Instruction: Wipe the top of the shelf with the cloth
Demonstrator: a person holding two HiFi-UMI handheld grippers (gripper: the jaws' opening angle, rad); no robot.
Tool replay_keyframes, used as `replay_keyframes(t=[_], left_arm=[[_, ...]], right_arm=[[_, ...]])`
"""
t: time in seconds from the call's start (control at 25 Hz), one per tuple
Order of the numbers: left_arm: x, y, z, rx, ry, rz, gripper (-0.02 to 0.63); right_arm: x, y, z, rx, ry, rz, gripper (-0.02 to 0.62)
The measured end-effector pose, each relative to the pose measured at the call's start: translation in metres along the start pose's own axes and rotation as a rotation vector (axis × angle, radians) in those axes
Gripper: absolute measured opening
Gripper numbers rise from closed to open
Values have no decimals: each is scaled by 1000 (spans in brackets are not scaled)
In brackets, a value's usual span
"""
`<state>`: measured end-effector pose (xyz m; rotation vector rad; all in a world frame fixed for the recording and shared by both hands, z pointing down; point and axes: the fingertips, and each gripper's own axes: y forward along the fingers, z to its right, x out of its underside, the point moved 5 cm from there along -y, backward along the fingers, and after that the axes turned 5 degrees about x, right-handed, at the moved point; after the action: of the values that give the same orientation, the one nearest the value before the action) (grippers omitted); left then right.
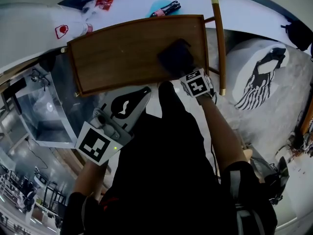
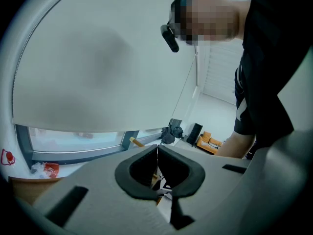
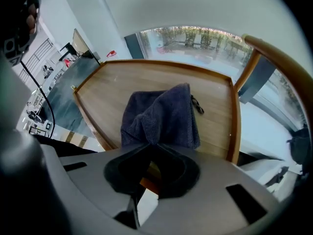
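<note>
The shelf top (image 1: pixel 122 53) is a brown wooden board with a raised rim, just ahead of me. A dark blue-grey cloth (image 1: pixel 175 57) lies bunched on its right part. My right gripper (image 1: pixel 182 72) reaches over the near rim and is shut on the cloth's near edge. In the right gripper view the cloth (image 3: pixel 161 114) rises in a fold out of the right gripper (image 3: pixel 154 145), with the wooden board (image 3: pixel 112 89) spread beyond it. My left gripper (image 1: pixel 145 90) hangs below the shelf's near edge, apart from it. In its own view the left gripper (image 2: pixel 157 152) is shut on nothing and tilts up toward a pale wall.
A wooden post (image 1: pixel 218 43) stands along the shelf's right side. A white cushion with a striped cloth (image 1: pixel 259 72) sits to the right. A clear box (image 1: pixel 44 111) stands at the left. Small red (image 1: pixel 104 1) and cyan (image 1: pixel 161 7) items lie on the sill behind.
</note>
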<state>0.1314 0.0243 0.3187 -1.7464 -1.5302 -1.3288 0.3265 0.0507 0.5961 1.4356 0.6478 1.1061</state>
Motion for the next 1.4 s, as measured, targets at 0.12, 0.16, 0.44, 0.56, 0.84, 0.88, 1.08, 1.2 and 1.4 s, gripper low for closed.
replay_keyframes(t=[0.12,0.16,0.44,0.56,0.84,0.88,1.08,1.2,1.4], left_arm=[[-1,5,1,6,3,-4,20],[-2,6,2,7,5,-7,20],[-3,6,4,2,12,-8,20],[-5,0,4,-11,18,-3,20],[-15,-25,1,-61,47,12,20],[-18,-30,1,-69,55,16,20],[-38,-56,1,-116,106,46,20],[-50,-73,4,-143,139,64,20],[-68,-100,11,-189,185,109,20]], right_arm=[[5,-3,9,16,-1,-8,43],[7,-3,11,21,0,-9,43],[10,-5,16,34,33,-1,43],[8,-8,18,30,54,13,43],[-27,-38,18,26,74,138,43],[-35,-44,18,24,73,160,43],[-78,-75,9,6,74,274,42],[-104,-98,-3,-4,52,342,43],[-142,-140,-25,-29,-4,470,43]])
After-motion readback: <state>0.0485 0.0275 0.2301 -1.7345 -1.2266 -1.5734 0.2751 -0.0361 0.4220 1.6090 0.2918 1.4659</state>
